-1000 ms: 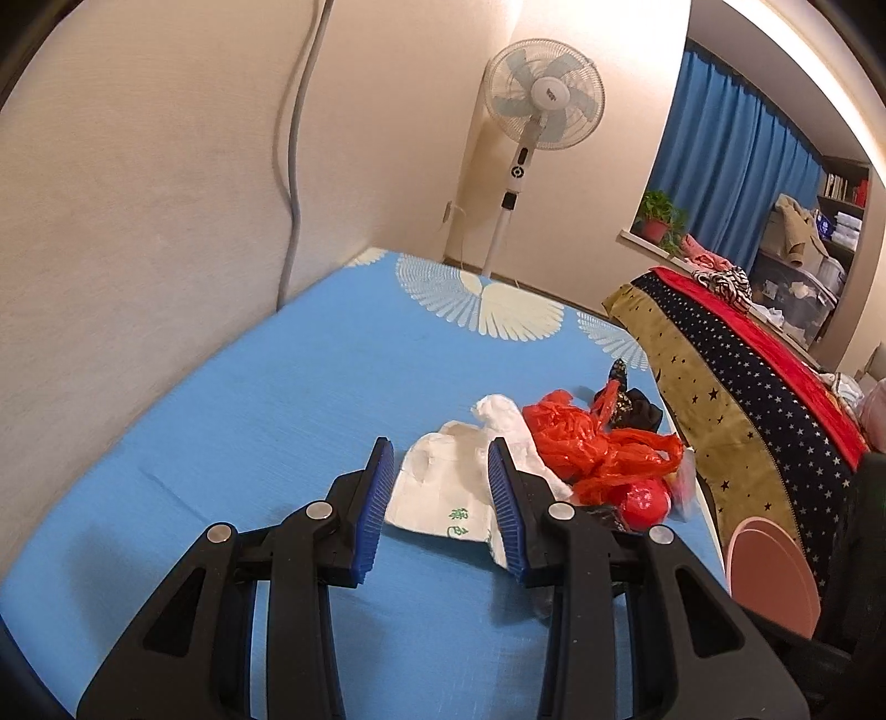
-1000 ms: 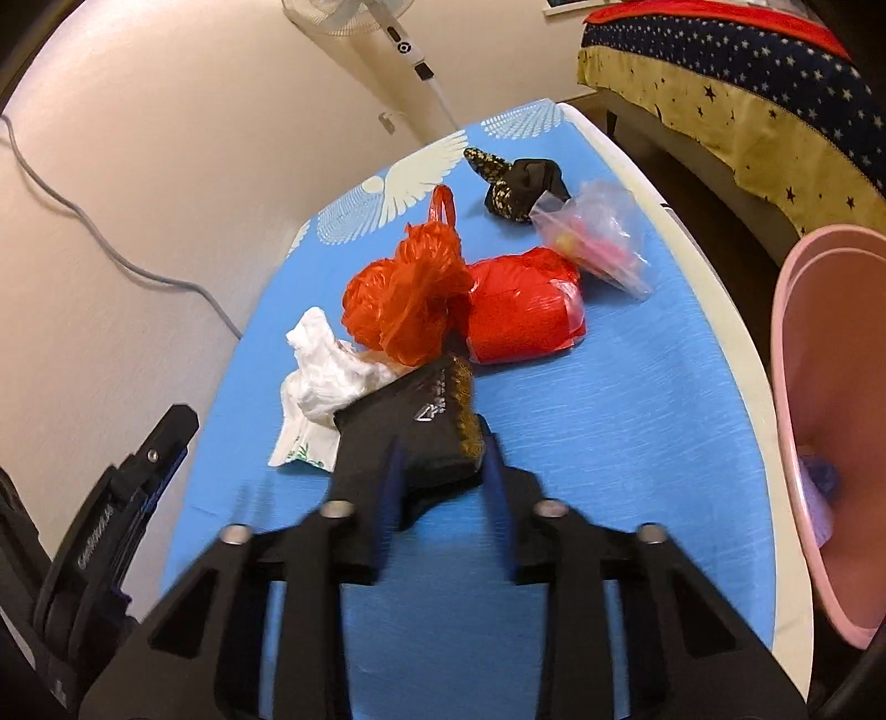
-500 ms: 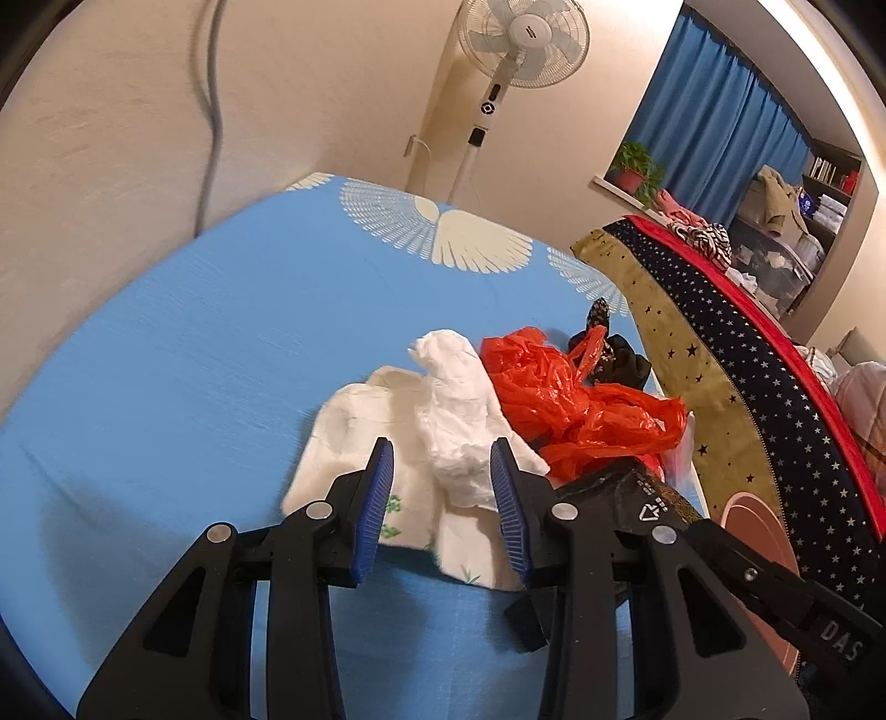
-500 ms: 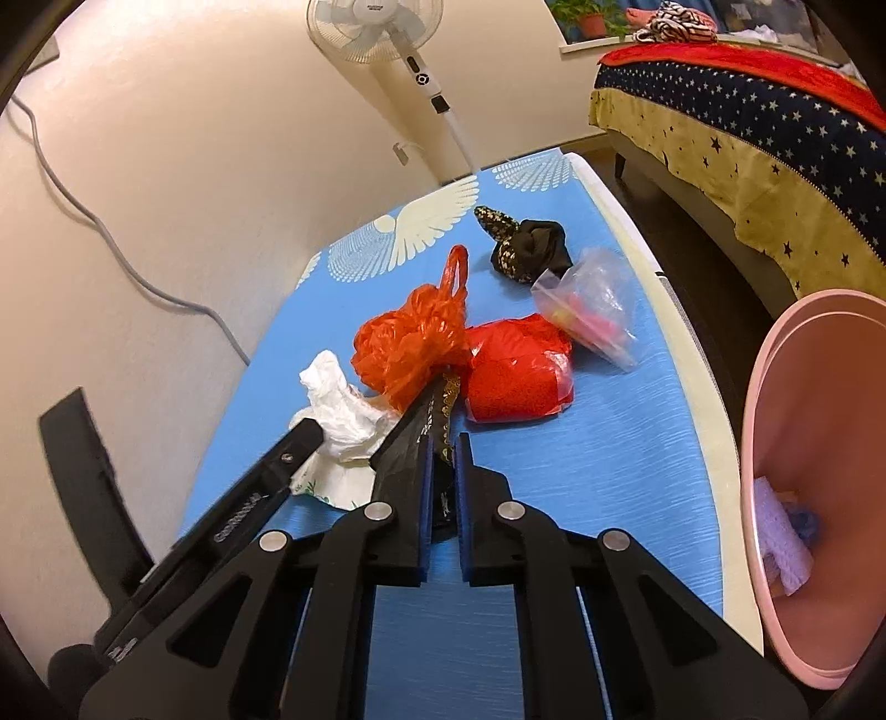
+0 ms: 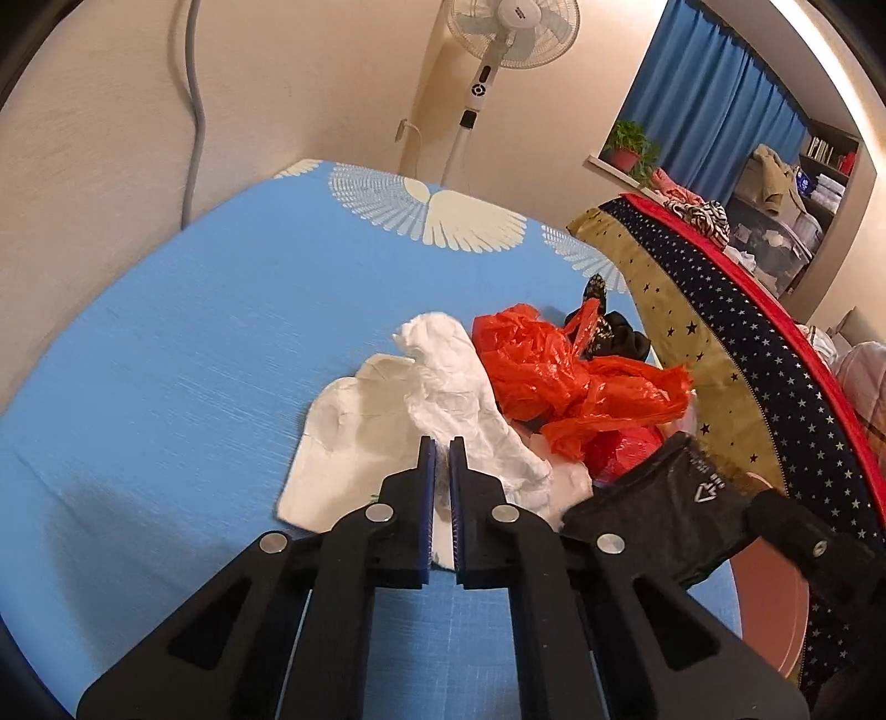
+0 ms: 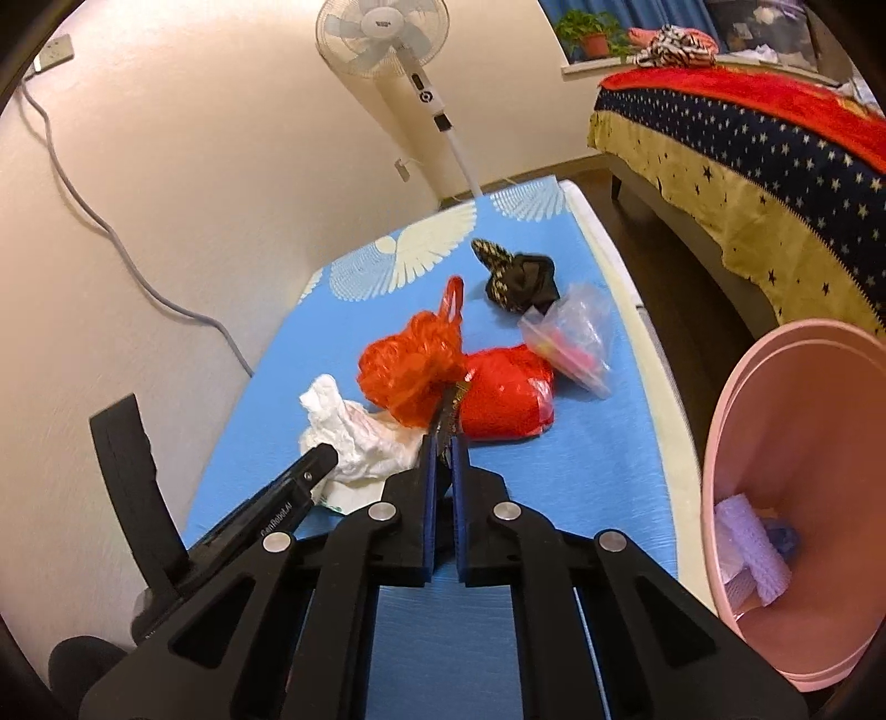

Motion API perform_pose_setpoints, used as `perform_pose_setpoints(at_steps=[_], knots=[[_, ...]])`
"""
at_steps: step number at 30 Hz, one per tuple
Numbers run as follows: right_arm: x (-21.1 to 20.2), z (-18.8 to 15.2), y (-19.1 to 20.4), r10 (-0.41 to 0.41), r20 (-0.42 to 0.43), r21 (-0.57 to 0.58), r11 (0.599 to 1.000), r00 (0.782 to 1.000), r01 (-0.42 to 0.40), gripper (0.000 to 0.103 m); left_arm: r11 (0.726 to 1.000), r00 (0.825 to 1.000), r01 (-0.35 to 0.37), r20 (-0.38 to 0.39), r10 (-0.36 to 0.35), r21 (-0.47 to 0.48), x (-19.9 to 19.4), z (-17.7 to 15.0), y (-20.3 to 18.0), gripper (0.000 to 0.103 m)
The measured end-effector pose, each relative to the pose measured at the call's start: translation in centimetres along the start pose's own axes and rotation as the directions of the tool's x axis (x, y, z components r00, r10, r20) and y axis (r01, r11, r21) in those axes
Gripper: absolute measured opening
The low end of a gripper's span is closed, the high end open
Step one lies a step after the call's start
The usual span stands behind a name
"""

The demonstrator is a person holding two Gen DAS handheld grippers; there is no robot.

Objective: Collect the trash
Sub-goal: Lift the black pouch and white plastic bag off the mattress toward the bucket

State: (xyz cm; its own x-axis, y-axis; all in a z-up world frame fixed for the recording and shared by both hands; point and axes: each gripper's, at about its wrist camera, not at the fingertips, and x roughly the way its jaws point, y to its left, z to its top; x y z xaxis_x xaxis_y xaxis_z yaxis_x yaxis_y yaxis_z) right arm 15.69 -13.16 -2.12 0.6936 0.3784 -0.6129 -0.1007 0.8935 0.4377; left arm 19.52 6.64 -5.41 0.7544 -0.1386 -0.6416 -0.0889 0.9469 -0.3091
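A pile of trash lies on the blue table (image 5: 166,387). My left gripper (image 5: 441,448) is shut on the crumpled white plastic bag (image 5: 459,387), which rests on a flat white bag (image 5: 354,437). My right gripper (image 6: 441,443) is shut on a flat black wrapper (image 6: 447,412), which also shows in the left wrist view (image 5: 664,504). An orange plastic bag (image 6: 412,368), a red bag (image 6: 506,396), a clear bag (image 6: 576,338) and a black-and-gold wrapper (image 6: 518,277) lie beyond. The white bag also shows in the right wrist view (image 6: 354,432).
A pink trash bin (image 6: 786,498) with some trash inside stands at the table's right edge. A bed with a star-patterned cover (image 6: 747,149) is to the right. A standing fan (image 6: 387,33) and a wall with a grey cable (image 6: 111,232) are behind the table.
My left gripper moved forward to the white bag and closed on it. My right gripper closed on the black wrapper and lifted it upright, pulling back from the pile.
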Motion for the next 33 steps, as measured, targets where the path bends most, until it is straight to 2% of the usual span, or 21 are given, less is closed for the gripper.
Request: perform_pose_setpoints(at_steps=[10, 20, 33], knots=[[-4.1, 0.3, 0.8, 0.018, 0.065, -0.01, 1.0, 0.998, -0.017, 0.004, 1.0, 0.997, 0.012, 0.076, -0.014, 0.018, -4.2, 0.2, -0.3, 0.004], [-8.4, 0.3, 1.4, -0.001, 0.127, -0.038, 0.999, 0.992, 0.006, 0.004, 0.996, 0.993, 0.043, 0.107, -0.051, 0.077, -8.0, -0.3, -1.4, 0.004], [-11.8, -0.6, 0.0, -0.119, 0.179, -0.063, 0.989, 0.977, 0.132, 0.004, 0.984, 0.988, 0.072, 0.123, -0.093, 0.166, -10.4, -0.9, -3.6, 0.004]])
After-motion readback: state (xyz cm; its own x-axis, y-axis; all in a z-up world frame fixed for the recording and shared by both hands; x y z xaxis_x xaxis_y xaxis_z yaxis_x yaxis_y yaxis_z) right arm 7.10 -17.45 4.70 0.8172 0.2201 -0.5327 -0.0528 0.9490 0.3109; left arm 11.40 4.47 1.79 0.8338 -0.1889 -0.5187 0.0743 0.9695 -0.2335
